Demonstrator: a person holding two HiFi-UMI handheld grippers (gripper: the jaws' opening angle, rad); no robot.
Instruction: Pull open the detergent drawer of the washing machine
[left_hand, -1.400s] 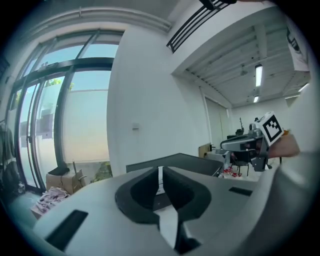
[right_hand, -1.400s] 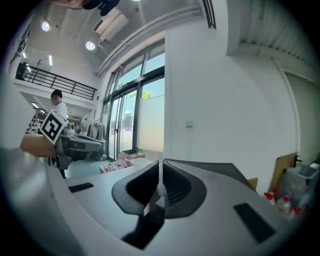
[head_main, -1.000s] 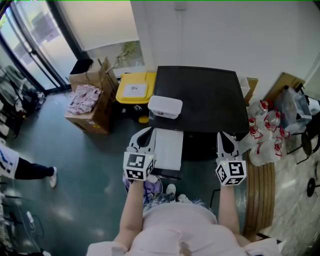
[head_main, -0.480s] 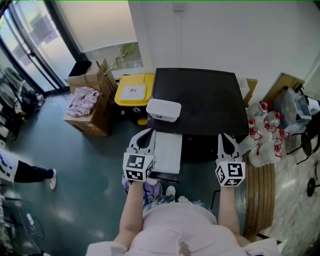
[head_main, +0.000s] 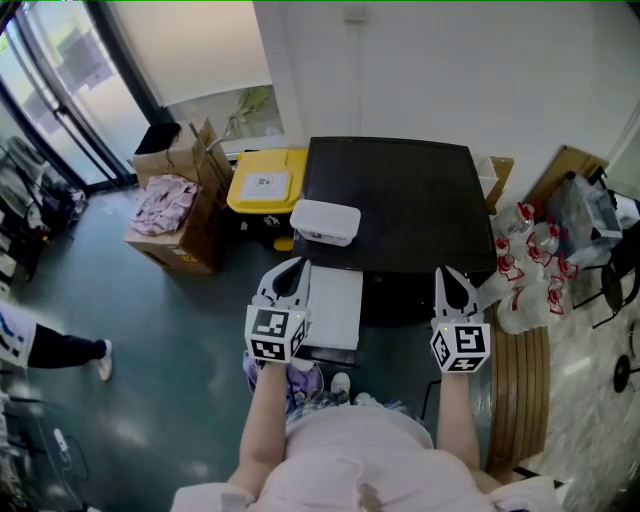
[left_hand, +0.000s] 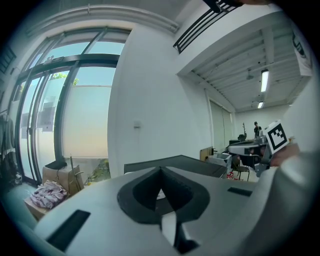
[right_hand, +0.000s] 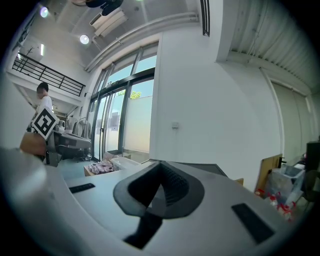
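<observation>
The washing machine (head_main: 405, 200) shows from above as a black top against the white wall. From its front left a white detergent drawer (head_main: 336, 305) sticks out toward me. My left gripper (head_main: 290, 264) hovers at the drawer's left edge, jaws shut and holding nothing, and the left gripper view shows its pads meeting (left_hand: 161, 172). My right gripper (head_main: 446, 270) hangs in front of the machine's right front corner, also shut and empty, with its jaws (right_hand: 161, 167) closed in the right gripper view. A white lidded box (head_main: 325, 220) rests on the machine's top near the drawer.
A yellow bin (head_main: 266, 180) and cardboard boxes with clothes (head_main: 175, 215) stand left of the machine. Bagged bottles (head_main: 530, 265) and a wooden bench (head_main: 522, 385) lie to the right. A person's leg (head_main: 55, 347) shows at the far left.
Both grippers have stayed where they were, still shut. Only the person's leg at the far left has shifted a little.
</observation>
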